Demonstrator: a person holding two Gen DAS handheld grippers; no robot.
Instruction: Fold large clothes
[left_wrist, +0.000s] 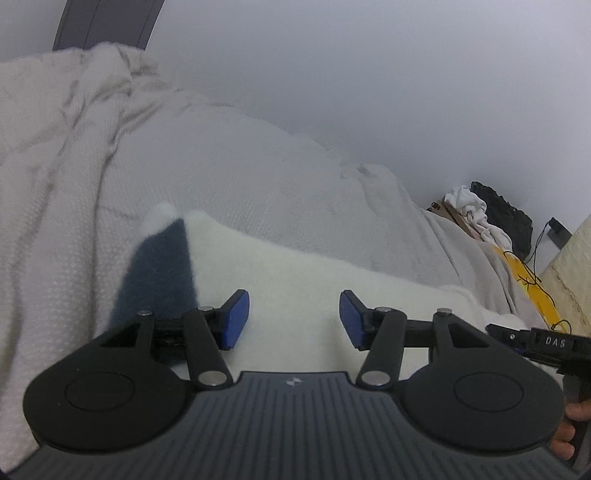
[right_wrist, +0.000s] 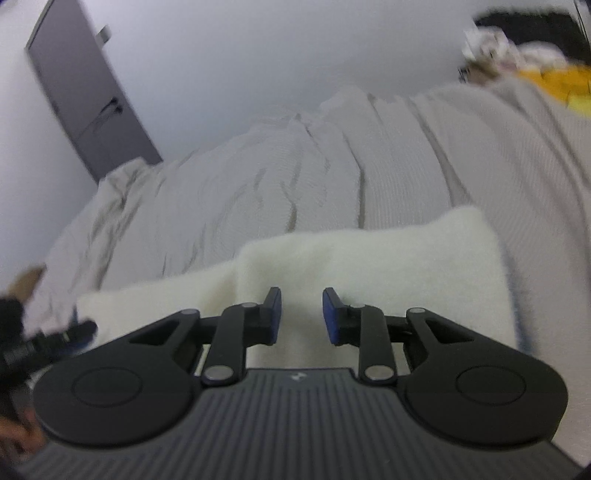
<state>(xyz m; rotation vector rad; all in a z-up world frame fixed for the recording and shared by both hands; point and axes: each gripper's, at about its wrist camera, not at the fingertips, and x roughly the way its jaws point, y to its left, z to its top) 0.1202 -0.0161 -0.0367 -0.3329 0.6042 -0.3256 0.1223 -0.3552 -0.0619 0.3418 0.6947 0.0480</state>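
Note:
A fuzzy cream garment (left_wrist: 295, 273) with a dark blue panel (left_wrist: 159, 273) lies flat on the bed. My left gripper (left_wrist: 294, 319) is open just above its near edge, with nothing between the blue pads (left_wrist: 236, 319). In the right wrist view the same cream garment (right_wrist: 369, 254) lies folded under my right gripper (right_wrist: 301, 315), which is open and empty over it. The right gripper's black body (left_wrist: 546, 345) shows at the right edge of the left wrist view, and the left gripper (right_wrist: 40, 345) shows at the left edge of the right wrist view.
A pale waffle-weave bedspread (left_wrist: 240, 173) covers the bed, bunched at the far left (left_wrist: 74, 110). A pile of white cloth (left_wrist: 476, 214), a black bag (left_wrist: 506, 214) and a yellow item (left_wrist: 532, 288) sit at the bed's right end. A grey door (right_wrist: 85, 96) stands in the wall.

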